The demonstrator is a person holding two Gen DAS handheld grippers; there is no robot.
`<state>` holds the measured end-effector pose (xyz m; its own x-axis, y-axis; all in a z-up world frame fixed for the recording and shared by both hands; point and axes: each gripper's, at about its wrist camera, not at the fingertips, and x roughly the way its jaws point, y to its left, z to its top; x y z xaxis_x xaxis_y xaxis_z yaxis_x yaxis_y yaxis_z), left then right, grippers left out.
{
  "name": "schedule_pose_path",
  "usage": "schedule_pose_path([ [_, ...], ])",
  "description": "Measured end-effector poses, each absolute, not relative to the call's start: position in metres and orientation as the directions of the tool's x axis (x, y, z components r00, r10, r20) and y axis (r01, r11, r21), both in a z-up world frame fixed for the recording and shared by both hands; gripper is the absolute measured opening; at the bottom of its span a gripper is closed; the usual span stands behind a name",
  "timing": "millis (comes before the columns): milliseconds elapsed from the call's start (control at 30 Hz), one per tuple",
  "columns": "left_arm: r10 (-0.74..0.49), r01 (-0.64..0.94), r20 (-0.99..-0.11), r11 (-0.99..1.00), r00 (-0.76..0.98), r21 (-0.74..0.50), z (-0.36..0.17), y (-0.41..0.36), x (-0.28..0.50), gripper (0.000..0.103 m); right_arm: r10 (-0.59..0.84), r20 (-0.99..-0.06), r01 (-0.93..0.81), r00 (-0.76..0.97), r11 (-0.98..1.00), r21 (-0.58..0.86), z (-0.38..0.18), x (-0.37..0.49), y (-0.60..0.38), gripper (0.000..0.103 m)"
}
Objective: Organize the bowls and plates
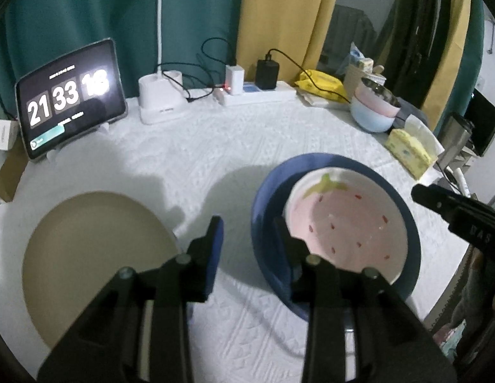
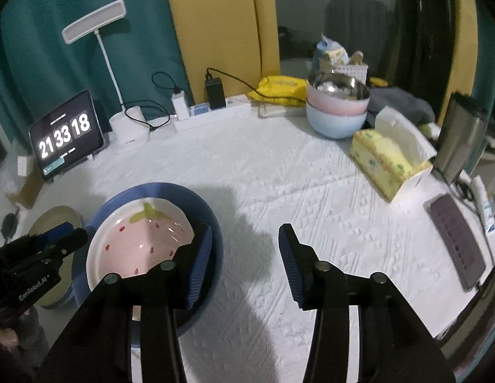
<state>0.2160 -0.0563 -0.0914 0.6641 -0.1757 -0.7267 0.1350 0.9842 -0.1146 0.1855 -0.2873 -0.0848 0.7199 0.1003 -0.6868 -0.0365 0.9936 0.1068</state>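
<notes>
Strawberry plate point(image 1: 346, 226) sits nested inside the blue bowl point(image 1: 266, 191), both on the white cloth point(image 1: 215, 146). Tan plate point(image 1: 97, 255) lies on the cloth at 9 o'clock of the bowl, apart from it.

Left gripper point(image 1: 247, 233): jaws apart, nothing clamped. In the left wrist view the right finger point(image 1: 284, 239) reaches over the bowl's near-left rim, its tip at the strawberry plate's edge; whether it touches I cannot tell. The left finger stands over bare cloth, in the gap between the tan plate and the bowl. So the bowl's left wall is between the jaws, not gripped.

Right gripper point(image 2: 244, 242): jaws apart, nothing clamped. In the right wrist view its left finger point(image 2: 201, 255) overlaps the bowl's right rim at about 3 o'clock of the strawberry plate; the right finger is over bare cloth, well clear of the bowl. Between the jaws is mostly cloth in shadow.

The two grippers flank the bowl, one at each side.

Stacked bowls point(image 2: 338, 108), steel in pink in pale blue, stand at 1 o'clock of the blue bowl, well apart, near the tissue box point(image 2: 384, 159). Tablet clock point(image 2: 67, 134) at 11 o'clock, lamp point(image 2: 129, 127) beside it.
</notes>
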Motion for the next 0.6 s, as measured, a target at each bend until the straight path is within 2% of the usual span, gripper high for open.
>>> schedule_pose_path([
  [600,-0.134,0.135,-0.770,0.989,0.624,-0.062,-0.108,-0.065,0.217,0.035,0.153,-0.758,-0.052,0.634,0.986,0.156,-0.114,0.196,-0.282,0.046],
])
